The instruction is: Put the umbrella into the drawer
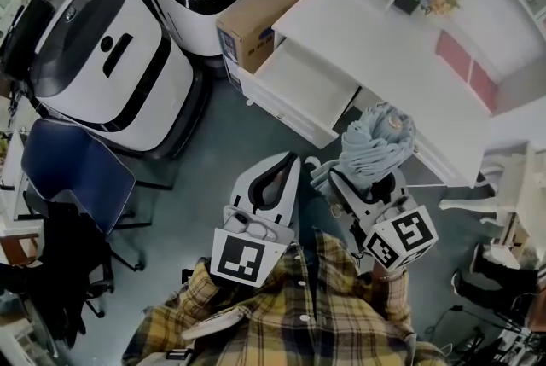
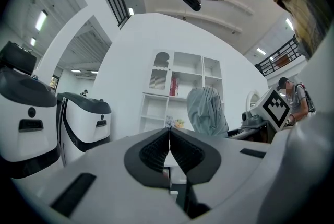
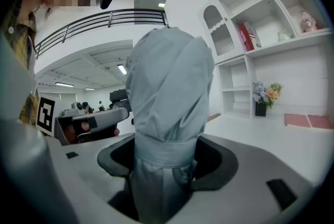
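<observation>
left gripper (image 1: 286, 162) sits pinched shut and empty while my right gripper (image 1: 360, 185) clamps the umbrella (image 1: 380, 138) upright, just short of the open drawer (image 1: 294, 78).

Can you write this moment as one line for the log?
left gripper: shut, empty | right gripper: shut on umbrella | drawer: open | step: umbrella not yet in drawer

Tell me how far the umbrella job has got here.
Done: the drawer stands open. In hand: the right hand-held gripper is shut on the folded umbrella, held short of the drawer. Remaining: lower it in and release. The left hand-held gripper is shut, empty.
</observation>
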The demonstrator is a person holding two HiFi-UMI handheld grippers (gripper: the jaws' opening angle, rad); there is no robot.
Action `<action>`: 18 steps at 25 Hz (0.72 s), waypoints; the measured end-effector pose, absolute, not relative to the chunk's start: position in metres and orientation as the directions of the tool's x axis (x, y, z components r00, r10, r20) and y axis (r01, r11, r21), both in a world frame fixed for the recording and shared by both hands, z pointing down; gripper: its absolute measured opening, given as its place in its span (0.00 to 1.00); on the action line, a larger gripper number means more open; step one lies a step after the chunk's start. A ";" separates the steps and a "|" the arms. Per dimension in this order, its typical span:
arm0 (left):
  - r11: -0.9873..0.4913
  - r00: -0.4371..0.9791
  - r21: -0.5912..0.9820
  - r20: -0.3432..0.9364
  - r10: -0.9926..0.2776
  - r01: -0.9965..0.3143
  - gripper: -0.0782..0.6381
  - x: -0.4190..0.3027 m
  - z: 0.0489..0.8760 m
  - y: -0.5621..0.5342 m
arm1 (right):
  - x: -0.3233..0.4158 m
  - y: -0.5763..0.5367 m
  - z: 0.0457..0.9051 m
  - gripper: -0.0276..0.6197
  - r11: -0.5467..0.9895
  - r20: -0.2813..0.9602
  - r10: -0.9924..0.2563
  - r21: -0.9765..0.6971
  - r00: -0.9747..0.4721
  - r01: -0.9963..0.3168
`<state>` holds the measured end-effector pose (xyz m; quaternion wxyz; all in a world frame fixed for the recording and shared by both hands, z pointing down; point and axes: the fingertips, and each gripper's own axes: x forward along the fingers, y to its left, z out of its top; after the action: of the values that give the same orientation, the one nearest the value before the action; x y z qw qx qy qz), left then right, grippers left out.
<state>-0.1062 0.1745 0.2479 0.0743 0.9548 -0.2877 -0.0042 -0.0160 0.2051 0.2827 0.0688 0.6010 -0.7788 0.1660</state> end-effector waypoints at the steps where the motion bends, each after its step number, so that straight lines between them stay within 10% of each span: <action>1: -0.823 0.834 0.144 0.034 -0.551 -0.550 0.14 -0.105 0.249 0.172 | -0.015 0.202 0.285 0.51 0.225 0.307 -0.912 -0.176 -0.271 -0.958; 18: -0.769 0.781 0.140 0.083 -0.619 -0.624 0.14 -0.016 0.257 0.035 | 0.055 0.059 0.307 0.51 0.347 0.364 -0.841 -0.204 -0.400 -0.915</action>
<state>-0.0164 0.0350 0.2569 0.0799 0.9403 -0.3304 0.0161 0.0550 0.0595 0.3068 0.0979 0.5389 -0.8148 0.1900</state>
